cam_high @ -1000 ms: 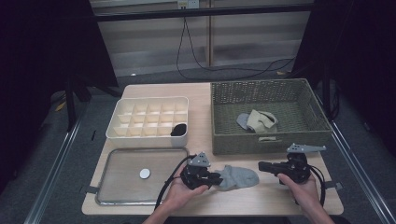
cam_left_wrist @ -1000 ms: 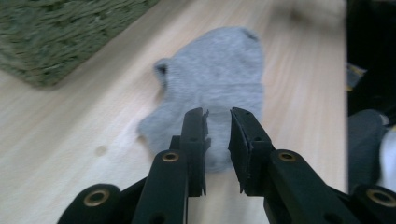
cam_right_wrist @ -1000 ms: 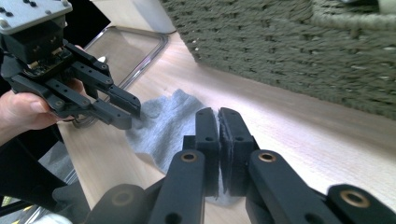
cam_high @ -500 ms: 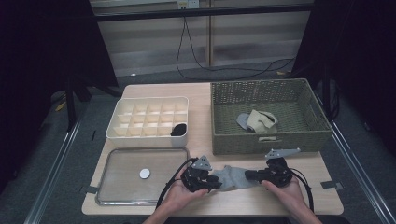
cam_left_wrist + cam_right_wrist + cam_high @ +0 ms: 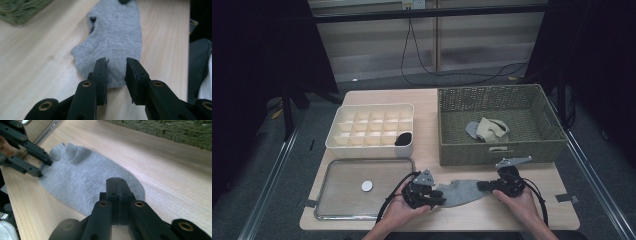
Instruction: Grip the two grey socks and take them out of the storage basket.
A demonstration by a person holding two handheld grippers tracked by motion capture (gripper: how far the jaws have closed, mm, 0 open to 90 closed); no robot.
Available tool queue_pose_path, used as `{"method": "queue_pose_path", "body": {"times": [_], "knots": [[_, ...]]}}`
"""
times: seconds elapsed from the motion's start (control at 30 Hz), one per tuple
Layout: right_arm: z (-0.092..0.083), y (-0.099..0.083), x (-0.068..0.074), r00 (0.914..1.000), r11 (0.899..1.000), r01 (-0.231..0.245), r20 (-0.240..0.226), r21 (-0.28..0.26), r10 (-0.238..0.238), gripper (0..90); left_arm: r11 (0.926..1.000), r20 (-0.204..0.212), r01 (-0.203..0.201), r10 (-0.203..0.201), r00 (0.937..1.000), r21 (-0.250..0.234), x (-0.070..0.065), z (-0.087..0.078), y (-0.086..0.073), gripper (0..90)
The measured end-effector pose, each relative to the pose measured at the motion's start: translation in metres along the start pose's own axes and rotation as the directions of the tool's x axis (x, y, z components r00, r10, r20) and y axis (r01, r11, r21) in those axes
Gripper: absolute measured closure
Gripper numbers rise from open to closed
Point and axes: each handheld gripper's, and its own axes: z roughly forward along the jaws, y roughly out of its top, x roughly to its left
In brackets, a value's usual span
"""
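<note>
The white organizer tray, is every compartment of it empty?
No, one compartment of the white organizer tray holds a dark bundle.

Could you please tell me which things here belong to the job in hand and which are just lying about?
In the job: grey sock, left gripper, right gripper, both at the sock's ends.

Lying about: wicker basket with socks, divided box, metal tray holding a white disc.

light wooden table [image 5: 432,102] carries a compartment box [image 5: 371,131], wicker basket [image 5: 499,125], metal tray [image 5: 357,187], grey sock [image 5: 460,192]
</note>
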Motion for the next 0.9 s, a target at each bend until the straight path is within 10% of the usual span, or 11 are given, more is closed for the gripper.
{"method": "queue_pose_path", "body": {"times": [0.33,0.9], "knots": [[-0.01,0.001,0.013,0.9998,0.998,0.015,-0.014,-0.053,-0.016,69.8,0.9948,0.012,0.057,-0.056,0.9983,-0.085,0.003,-0.011,0.003,67.2],[0.01,0.025,0.057,0.9863,0.993,0.118,-0.113,-0.029,-0.12,66.7,0.9791,-0.06,0.139,-0.149,0.987,-0.148,0.015,-0.059,-0.025,50.2]]}}
